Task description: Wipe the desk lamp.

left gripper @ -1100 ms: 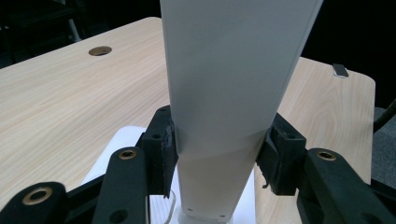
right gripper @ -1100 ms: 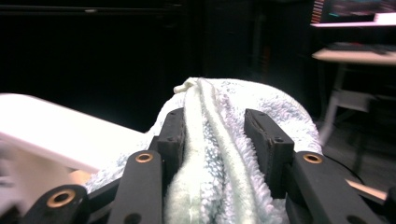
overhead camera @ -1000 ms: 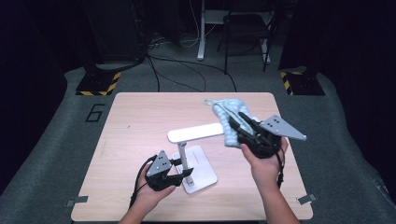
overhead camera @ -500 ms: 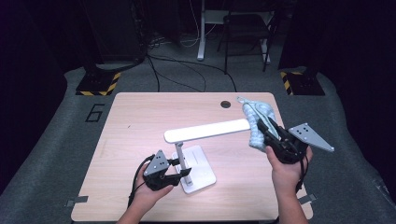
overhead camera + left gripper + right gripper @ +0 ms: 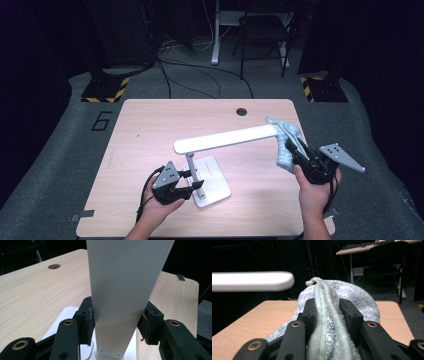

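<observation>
Showing painted "6" on floor mat, beside table

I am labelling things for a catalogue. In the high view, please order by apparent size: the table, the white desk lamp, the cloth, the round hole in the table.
1. Table
2. White desk lamp
3. Light blue cloth, bunched in the right gripper
4. Round hole

The left tool clamped the white lamp post at frame centre, black jaws pressing both its sides. The pale wooden counter spread behind, a round cable hole at upper left.
</observation>
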Demonstrator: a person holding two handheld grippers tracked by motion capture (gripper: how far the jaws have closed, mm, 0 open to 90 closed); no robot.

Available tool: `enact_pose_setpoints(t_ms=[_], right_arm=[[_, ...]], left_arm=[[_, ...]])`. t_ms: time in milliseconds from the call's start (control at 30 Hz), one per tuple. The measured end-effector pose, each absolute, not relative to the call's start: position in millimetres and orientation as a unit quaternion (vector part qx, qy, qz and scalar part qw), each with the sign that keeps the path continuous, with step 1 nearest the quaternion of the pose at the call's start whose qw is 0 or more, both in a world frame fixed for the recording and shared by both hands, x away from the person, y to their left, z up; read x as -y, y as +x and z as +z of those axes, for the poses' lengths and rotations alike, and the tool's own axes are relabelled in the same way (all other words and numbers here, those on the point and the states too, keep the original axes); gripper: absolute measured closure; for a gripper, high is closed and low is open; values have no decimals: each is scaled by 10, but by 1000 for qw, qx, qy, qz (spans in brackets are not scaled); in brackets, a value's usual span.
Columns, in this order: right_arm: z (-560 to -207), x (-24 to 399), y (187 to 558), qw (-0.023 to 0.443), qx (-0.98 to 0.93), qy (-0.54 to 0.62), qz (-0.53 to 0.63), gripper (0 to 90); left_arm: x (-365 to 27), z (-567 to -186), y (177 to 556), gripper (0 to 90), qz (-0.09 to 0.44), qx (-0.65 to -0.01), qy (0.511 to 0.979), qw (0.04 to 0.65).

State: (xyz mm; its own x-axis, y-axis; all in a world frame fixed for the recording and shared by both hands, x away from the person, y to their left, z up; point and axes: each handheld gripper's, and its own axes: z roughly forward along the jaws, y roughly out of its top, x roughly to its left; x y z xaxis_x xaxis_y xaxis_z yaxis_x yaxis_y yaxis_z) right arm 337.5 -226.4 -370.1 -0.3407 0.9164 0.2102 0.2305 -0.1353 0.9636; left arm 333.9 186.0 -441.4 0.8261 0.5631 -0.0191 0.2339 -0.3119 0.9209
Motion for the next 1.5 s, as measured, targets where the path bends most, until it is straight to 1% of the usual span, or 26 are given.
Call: enact_pose_setpoints(t_ms=[200,233,300,367,433,467,567,633,733,833,1000,1033,1100,1367,1400,1433,1467,1500], right_arm=[[-3939,2264,3290,296,-595,491,563,677],[-4034,2253,3283,295,-601,497,552,677],[-4067,2244,3279,295,-602,500,548,676],[-4188,2239,3262,299,-613,498,536,673],[-4315,2231,3244,294,-623,494,530,670],[-4315,2231,3244,294,-623,494,530,670],[-4546,2197,3227,298,-640,498,504,666],[-4585,2189,3229,295,-639,500,505,663],[-4696,2161,3240,298,-642,497,502,659],[-4864,2096,3301,304,-665,494,471,656],[-4976,2045,3386,306,-693,492,430,654],[-5018,2035,3422,299,-700,494,421,646],[-5037,2032,3434,300,-701,495,415,642],[-5178,1997,3466,265,-727,507,380,565],[-5179,1998,3461,261,-729,508,377,544],[-5193,1999,3466,263,-732,503,377,507],[-5193,1999,3466,263,-732,503,377,507],[-5195,1998,3459,263,-732,503,377,487]], left_arm=[[-1864,-4422,3338,525,157,-250,793,532],[-1860,-4424,3333,524,157,-252,792,533],[-1861,-4425,3333,524,158,-252,792,533],[-1855,-4431,3330,524,162,-254,789,536],[-1854,-4437,3328,524,161,-255,787,539],[-1854,-4437,3328,524,161,-255,787,539],[-1857,-4437,3329,524,161,-255,787,537],[-1859,-4436,3327,524,161,-255,788,536],[-1861,-4437,3325,524,163,-253,789,535],[-1860,-4441,3324,524,163,-254,788,537],[-1860,-4442,3326,523,162,-254,788,537],[-1860,-4443,3327,523,163,-254,788,537],[-1864,-4443,3329,522,158,-254,789,536],[-1877,-4462,3350,503,146,-258,792,533],[-1888,-4449,3357,497,140,-256,793,535],[-1895,-4427,3356,473,138,-256,787,544],[-1895,-4427,3356,465,138,-256,787,544],[-1909,-4401,3361,465,136,-252,784,550]])
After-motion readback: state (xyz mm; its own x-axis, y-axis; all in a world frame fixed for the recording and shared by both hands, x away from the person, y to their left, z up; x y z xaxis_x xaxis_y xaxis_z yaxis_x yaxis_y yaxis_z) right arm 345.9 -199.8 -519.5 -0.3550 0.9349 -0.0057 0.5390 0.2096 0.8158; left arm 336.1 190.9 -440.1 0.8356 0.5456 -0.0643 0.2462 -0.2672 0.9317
